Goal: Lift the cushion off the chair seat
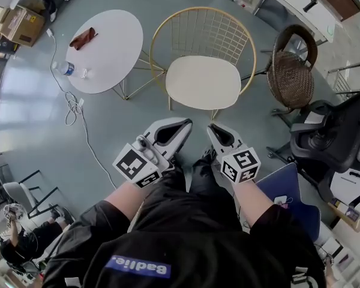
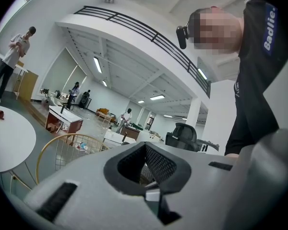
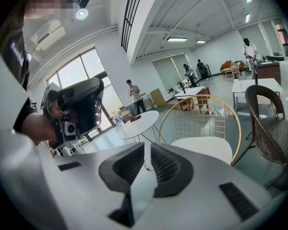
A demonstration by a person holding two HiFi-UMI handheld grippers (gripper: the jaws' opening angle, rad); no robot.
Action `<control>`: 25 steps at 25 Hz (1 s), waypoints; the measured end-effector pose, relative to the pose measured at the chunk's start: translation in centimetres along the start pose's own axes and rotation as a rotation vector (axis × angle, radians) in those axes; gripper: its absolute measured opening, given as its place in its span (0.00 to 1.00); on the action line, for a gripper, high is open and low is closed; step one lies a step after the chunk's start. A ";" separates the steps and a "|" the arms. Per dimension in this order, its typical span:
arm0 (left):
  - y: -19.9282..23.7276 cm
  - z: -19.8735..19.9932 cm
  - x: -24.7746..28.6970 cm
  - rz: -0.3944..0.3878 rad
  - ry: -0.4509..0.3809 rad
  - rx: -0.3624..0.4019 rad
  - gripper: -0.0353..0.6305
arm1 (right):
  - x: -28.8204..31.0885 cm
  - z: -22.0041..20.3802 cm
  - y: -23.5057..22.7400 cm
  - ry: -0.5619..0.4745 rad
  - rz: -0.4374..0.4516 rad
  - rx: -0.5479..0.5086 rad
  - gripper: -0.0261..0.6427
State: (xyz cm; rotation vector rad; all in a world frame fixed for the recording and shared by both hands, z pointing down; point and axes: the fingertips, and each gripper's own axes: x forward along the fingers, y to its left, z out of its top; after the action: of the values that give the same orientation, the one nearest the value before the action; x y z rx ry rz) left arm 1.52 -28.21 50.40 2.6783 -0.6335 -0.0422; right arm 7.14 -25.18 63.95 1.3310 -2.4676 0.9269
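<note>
Two grippers to work with, left gripper and right gripper, both low and near, just short of the chair's near edge and well apart from the cushion. Jaws of each closed together, pads meeting or all but meeting, nothing held in either. Cushion: cream, oval, lying flat on the seat of the gold wire chair, straight ahead and a little farther off. Step in hand, by the look of it: the approach, with no contact made yet. To do it well: open both sets of jaws wide before arriving; come in low and level at the near rim of the cushion, one gripper toward its left part, the other toward its right; slide one jaw of each under the edge and the other over it, without catching the seat frame; close firmly, deep enough to guard against sagging and slipping; then raise both sides together, straight up and level, clear of the curved wire back. Probably light and floppy, so no call for haste. Count: one cushion; one wire chair; one round white tabletop at far left, carrying one bottle and one dark red cloth; one brown wicker chair at right; one black office chair at near right.
</note>
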 end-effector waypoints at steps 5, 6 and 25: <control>1.1 -0.9 0.8 -0.016 0.002 -0.005 0.07 | 1.5 -2.5 -2.0 0.034 -0.021 0.032 0.08; 1.4 -1.2 1.0 -0.018 0.003 -0.004 0.07 | 1.9 -2.9 -2.4 0.040 -0.026 0.031 0.08; 5.4 -7.2 0.3 0.009 0.037 -0.036 0.07 | 10.2 -16.5 -12.4 0.183 -0.174 0.176 0.23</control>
State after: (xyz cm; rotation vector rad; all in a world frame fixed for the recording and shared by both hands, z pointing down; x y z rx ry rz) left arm 0.33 -30.15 59.05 2.6355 -0.6275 -0.0018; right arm 9.21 -27.16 86.80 1.4180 -2.1383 1.1864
